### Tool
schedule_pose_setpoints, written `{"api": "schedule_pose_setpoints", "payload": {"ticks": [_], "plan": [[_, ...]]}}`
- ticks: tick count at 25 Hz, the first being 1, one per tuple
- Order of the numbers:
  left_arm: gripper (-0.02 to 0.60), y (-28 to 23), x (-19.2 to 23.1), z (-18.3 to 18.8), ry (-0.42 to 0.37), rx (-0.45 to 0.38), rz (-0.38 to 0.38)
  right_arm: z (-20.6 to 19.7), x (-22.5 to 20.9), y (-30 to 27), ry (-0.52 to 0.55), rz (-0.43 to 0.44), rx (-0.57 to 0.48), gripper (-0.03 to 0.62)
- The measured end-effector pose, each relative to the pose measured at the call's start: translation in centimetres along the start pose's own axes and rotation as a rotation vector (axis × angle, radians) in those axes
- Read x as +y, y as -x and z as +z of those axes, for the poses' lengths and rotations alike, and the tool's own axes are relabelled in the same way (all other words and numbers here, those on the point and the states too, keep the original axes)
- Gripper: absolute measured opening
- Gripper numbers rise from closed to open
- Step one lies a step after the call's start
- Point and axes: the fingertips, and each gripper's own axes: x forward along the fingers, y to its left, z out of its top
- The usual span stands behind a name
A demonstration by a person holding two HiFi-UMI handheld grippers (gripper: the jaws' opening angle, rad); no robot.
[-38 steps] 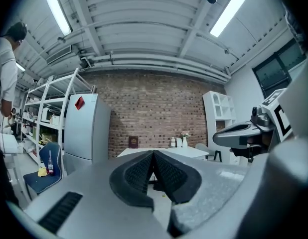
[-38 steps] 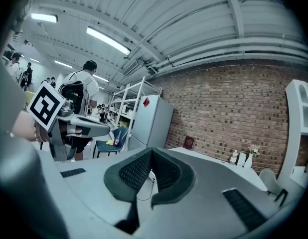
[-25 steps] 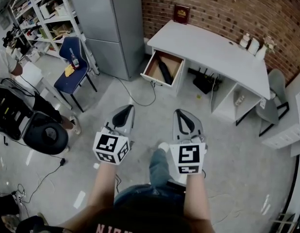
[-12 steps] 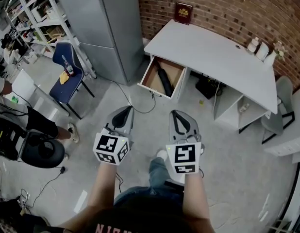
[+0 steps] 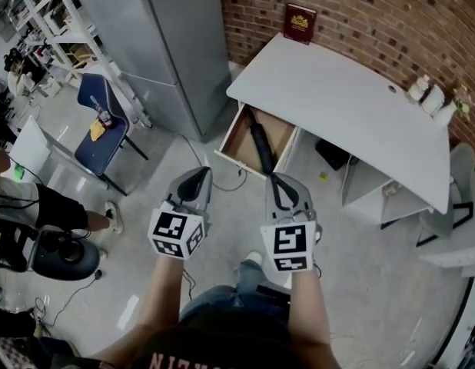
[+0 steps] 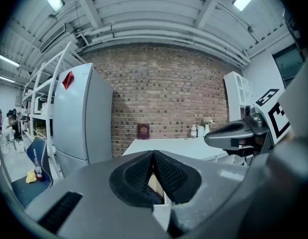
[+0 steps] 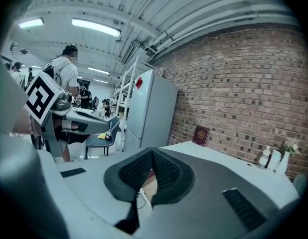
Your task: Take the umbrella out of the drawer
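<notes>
Right, head view first: the umbrella (image 5: 260, 146), black and folded, lies inside the open drawer (image 5: 231, 135) under the left end of the white surface (image 5: 353, 102) that stands against the brick wall (image 5: 360, 14). Its long axis runs from the drawer's back out to the open front, so it points nearly at me. My left hand-held gripper (image 5: 197, 175) and right hand-held gripper (image 5: 278, 180) are held out side by side over the floor (image 5: 360, 267). Neither is in the drawer yet. The right one is the nearer, with its tip close by the drawer's front corner and the umbrella's near end just ahead of it. The left one sits off to the side, toward the tall grey cabinet (image 5: 176, 44). Over to the left gripper view: the jaws of that hand-held gripper (image 6: 153, 156) are pressed together with nothing between them, and the surface (image 6: 174, 144) shows beyond. Now the right gripper view: this hand-held gripper (image 7: 151, 154) is pressed together too, and empty. A sliver of tan shows below the pads, which I take to be the drawer, but I can't make out the umbrella here. My read is that the right hand leads. It will have to spread its jaws and come down across the umbrella's length, not along it.
</notes>
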Motion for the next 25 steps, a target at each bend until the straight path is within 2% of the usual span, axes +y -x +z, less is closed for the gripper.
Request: {"api": "schedule_pose_setpoints", "payload": {"ticks": [8,17,25], "plan": [[-0.003,-6.5,0.3,0.6,-0.020,0.035,-0.013,-1.3,-4.6,-5.4,-0.085,0.043,0.033,-0.007],[-0.003,-10.4,2.2,-2.5,-0.014,0.106,-0.032,-3.8,-6.2,-10.7,-0.186,0.089,0.067,-0.006],[-0.003,-15.6,5.6,-5.2,0.010,0.142,-0.047,-7.7,-7.7,-17.6,-0.238,0.058,0.126,-0.006]]}}
